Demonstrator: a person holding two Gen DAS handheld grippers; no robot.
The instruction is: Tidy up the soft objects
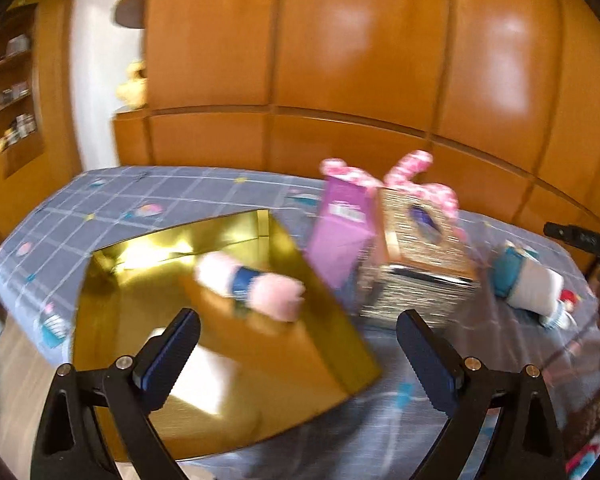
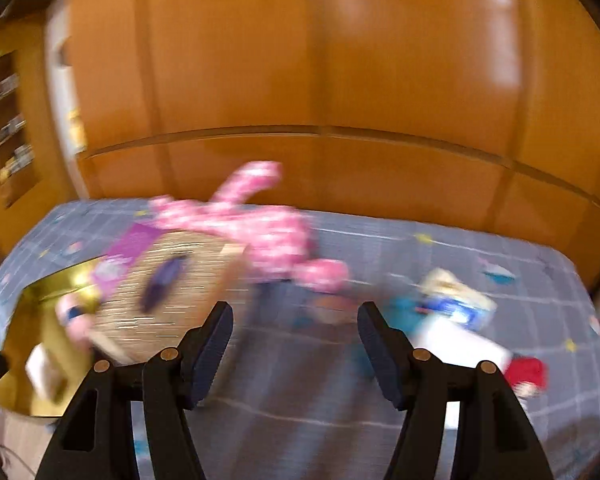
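Observation:
A shiny gold box (image 1: 308, 344) lies open on the bed, and a pink plush toy with a blue band (image 1: 252, 284) rests inside it. My left gripper (image 1: 298, 356) is open and empty, just above the box's near side. A pink spotted plush (image 2: 256, 228) lies behind a glittery tissue box (image 2: 168, 292). A blue and white plush with a red part (image 2: 452, 320) lies to the right. My right gripper (image 2: 296, 344) is open and empty, above the bedspread between the tissue box and the blue plush. Both views are blurred.
A purple carton (image 1: 340, 232) leans against the tissue box (image 1: 416, 264). The bed has a grey checked cover (image 2: 380, 400). Wooden wardrobe panels (image 1: 380, 60) stand behind the bed. A shelf unit (image 1: 12, 88) is at the far left.

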